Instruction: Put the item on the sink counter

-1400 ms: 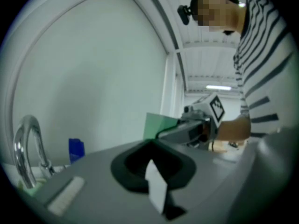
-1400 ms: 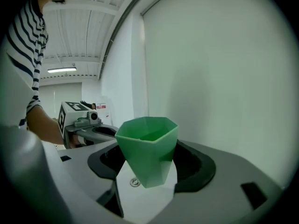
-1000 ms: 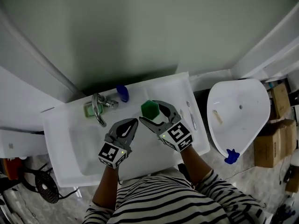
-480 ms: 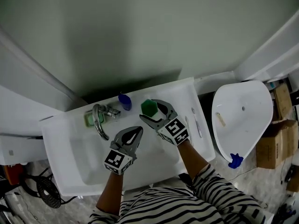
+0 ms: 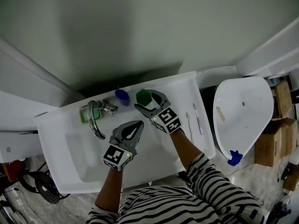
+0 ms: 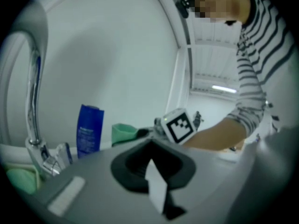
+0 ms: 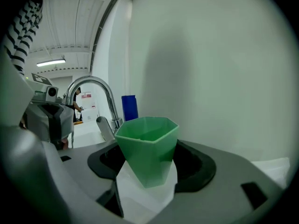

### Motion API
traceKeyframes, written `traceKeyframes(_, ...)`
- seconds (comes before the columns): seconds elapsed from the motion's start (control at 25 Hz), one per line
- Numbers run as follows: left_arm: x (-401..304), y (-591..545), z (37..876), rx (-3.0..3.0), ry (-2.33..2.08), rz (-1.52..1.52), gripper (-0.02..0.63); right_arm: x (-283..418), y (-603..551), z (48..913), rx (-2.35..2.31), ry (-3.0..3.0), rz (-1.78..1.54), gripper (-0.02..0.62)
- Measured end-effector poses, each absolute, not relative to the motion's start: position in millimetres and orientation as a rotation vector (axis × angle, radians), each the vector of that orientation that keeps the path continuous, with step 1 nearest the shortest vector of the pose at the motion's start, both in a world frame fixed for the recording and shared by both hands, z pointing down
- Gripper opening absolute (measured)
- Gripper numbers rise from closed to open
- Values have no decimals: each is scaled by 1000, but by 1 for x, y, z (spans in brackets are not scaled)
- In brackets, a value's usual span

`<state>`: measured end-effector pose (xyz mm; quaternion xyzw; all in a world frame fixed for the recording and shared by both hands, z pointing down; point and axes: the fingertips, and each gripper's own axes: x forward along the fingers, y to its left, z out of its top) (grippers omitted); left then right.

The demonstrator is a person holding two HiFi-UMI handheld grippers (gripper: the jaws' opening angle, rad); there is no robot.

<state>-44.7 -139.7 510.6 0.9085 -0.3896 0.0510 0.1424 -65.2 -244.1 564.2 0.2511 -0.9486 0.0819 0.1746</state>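
I've got my right gripper (image 5: 145,101) with its jaws clamped on the green cup (image 5: 143,97) at the back of the sink table (image 5: 180,85), just beside the blue bottle (image 5: 122,96), while my left gripper (image 5: 138,125) hangs over the basin (image 5: 79,153), jaws together and empty.

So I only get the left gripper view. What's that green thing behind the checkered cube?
Observer: A green cup, clamped in the right gripper. Its faceted sides show in the right gripper view.
Operator: Is it above the sink?
Observer: In the head view it is over the back ledge of the sink counter, just right of the blue bottle.
Operator: And where is my gripper?
Observer: The left gripper hangs over the basin, right of the faucet.
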Motion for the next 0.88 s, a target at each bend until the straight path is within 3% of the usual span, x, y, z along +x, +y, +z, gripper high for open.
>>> traceKeyframes(0.88, -41, -143, 519, 2607, -1103, 129, 6, -72, -261, 614, 704, -2652, 228, 311)
